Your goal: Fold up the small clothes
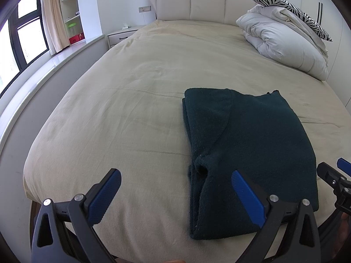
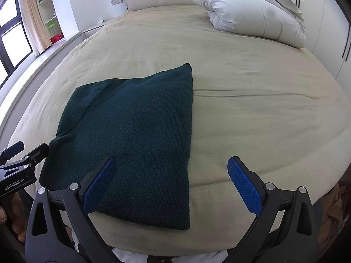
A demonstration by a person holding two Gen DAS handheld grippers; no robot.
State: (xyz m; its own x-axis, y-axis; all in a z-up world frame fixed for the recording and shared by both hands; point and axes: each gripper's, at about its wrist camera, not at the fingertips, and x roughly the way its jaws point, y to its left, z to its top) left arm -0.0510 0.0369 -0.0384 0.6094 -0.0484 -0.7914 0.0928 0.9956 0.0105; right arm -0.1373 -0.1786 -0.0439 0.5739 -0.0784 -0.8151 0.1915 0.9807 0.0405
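Both tongs spread wide, empty; folded green sweater (image 2: 131, 135) between left tongs (image 1: 175, 184) and right tongs (image 2: 171, 171).

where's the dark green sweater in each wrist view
Left wrist view: the dark green sweater lies folded right of centre, reaching the lower right.
Right wrist view: the dark green sweater lies left of centre, reaching the lower left.
Shared landmark: the white duvet, bundled at upper right in both.
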